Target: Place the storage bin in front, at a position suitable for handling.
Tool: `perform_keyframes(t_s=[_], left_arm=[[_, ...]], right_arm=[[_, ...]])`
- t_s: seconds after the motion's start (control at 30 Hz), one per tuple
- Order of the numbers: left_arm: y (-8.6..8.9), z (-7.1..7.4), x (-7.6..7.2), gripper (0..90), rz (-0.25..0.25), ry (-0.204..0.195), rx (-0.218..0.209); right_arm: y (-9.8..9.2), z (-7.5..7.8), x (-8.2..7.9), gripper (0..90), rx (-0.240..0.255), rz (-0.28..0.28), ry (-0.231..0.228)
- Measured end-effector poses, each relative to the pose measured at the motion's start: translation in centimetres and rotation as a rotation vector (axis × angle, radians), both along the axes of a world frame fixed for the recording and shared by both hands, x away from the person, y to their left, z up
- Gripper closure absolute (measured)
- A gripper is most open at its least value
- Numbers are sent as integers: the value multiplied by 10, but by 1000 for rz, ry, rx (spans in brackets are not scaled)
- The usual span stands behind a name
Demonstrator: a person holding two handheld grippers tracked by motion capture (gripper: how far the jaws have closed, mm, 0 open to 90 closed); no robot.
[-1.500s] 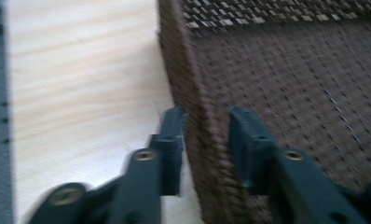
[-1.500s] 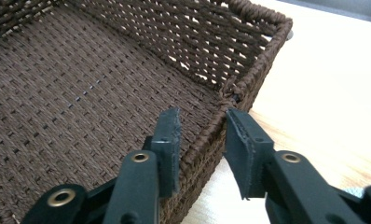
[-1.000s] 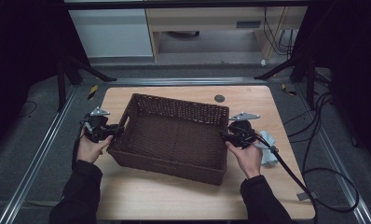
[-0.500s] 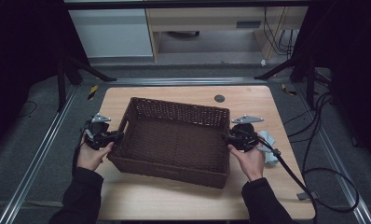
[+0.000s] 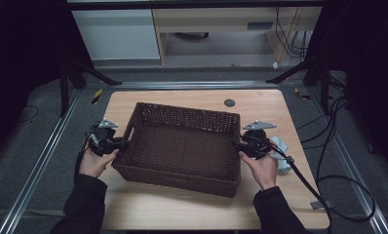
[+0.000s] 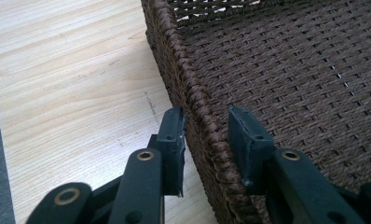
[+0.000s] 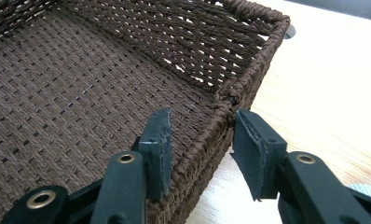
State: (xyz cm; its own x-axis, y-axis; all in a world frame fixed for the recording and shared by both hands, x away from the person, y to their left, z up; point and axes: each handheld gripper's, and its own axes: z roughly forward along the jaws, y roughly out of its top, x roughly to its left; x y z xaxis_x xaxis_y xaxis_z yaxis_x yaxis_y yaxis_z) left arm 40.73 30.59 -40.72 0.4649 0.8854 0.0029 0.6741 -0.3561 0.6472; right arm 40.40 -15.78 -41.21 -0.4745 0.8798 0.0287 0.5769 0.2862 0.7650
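A dark brown woven basket (image 5: 177,178) sits empty on the wooden table (image 5: 182,209). My left gripper (image 5: 120,145) is at its left short wall and straddles the rim (image 6: 174,56). Its jaws have just been opening, and a gap shows between the inner pad (image 6: 243,135) and the weave. My right gripper (image 5: 238,146) straddles the right wall near the far corner (image 7: 230,100). Its jaws have also just been opening, and both pads (image 7: 158,140) stand off the rim. In the left gripper view (image 6: 206,126) and the right gripper view (image 7: 200,126) only the rim lies between the jaws.
A light blue cloth (image 5: 282,151) lies on the table just right of the right hand. A round dark grommet (image 5: 229,103) sits in the tabletop behind the basket. Cables (image 5: 348,185) trail over the floor at the right, and metal rails (image 5: 41,165) run along the table's sides.
The basket and both hands have come slightly nearer the person. The left hand dipped a little and then held beside the basket.
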Motion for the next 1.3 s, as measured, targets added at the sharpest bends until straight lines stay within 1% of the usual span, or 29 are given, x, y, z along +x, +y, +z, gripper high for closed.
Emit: perform_keyframes(t_s=[0.03, 0.1, 0.17, 0.23, 0.3, 0.4, 0.47, 0.57, 0.7, 0.77, 0.8, 0.83, 0.87, 0.9, 0.93, 0.97, 1.0, 1.1, 1.17, 1.2, 1.23, 1.27, 1.3], left_arm=[[0, 0, 0, 658, -8, -3, 12], [-1, 0, 0, 648, -11, -8, 19], [-1, -3, 0, 641, -19, -2, 33], [-1, -4, 1, 661, -25, 5, 27], [-1, -4, 1, 702, -30, 14, 9], [1, -5, 0, 717, -12, 26, -26], [0, -5, -2, 720, -9, 32, -24], [-3, -5, -7, 721, -1, 28, -4], [-4, -6, -13, 715, 5, 42, -13], [-2, -7, -12, 694, -1, 37, -27], [-1, -7, -9, 649, 5, 29, -14], [0, -8, -7, 574, 11, 19, -11], [0, -8, -7, 558, 11, 19, -11], [1, -10, -2, 570, 5, 30, -35], [1, -10, -2, 581, 5, 30, -35], [-1, -10, -1, 656, -19, 49, -59], [-2, -10, -2, 690, -11, 41, -48], [-5, -10, -9, 703, 14, 44, -52], [-9, -9, -15, 699, 22, 42, -34], [-10, -9, -16, 695, 19, 43, -18], [-11, -8, -17, 688, 16, 42, -12], [-11, -8, -17, 674, 9, 37, -8], [-11, -8, -16, 650, 11, 22, -7]], right_arm=[[0, 1, 0, 574, 2, 1, 1], [-1, 1, -1, 573, 1, 5, -1], [-1, 1, -2, 571, 3, 3, 3], [-1, 1, -2, 571, 4, 4, 6], [-2, 1, -2, 574, 5, 4, 7], [-1, 1, -2, 577, 5, 1, 10], [-1, 1, -2, 578, 4, -4, 8], [-2, 1, -3, 576, 1, -5, 9], [-4, 5, -4, 574, 1, -7, 3], [-5, 6, -5, 571, 0, -2, 8], [-5, 6, -5, 570, -3, -1, 10], [-5, 6, -6, 570, -5, -3, 15], [-5, 6, -6, 570, -5, -3, 15], [-4, 5, -7, 583, -11, 0, 24], [-4, 5, -7, 583, -11, 0, 24], [-4, 5, -7, 642, 5, 11, 38], [-4, 5, -6, 649, 8, 8, 40], [-4, 4, -3, 666, 15, 0, 43], [-4, 4, 1, 678, 13, -7, 43], [-4, 5, 4, 684, 14, -7, 44], [-4, 5, 7, 692, 12, -9, 44], [-4, 5, 9, 689, 14, -11, 46], [-5, 6, 9, 666, 19, -13, 44]])
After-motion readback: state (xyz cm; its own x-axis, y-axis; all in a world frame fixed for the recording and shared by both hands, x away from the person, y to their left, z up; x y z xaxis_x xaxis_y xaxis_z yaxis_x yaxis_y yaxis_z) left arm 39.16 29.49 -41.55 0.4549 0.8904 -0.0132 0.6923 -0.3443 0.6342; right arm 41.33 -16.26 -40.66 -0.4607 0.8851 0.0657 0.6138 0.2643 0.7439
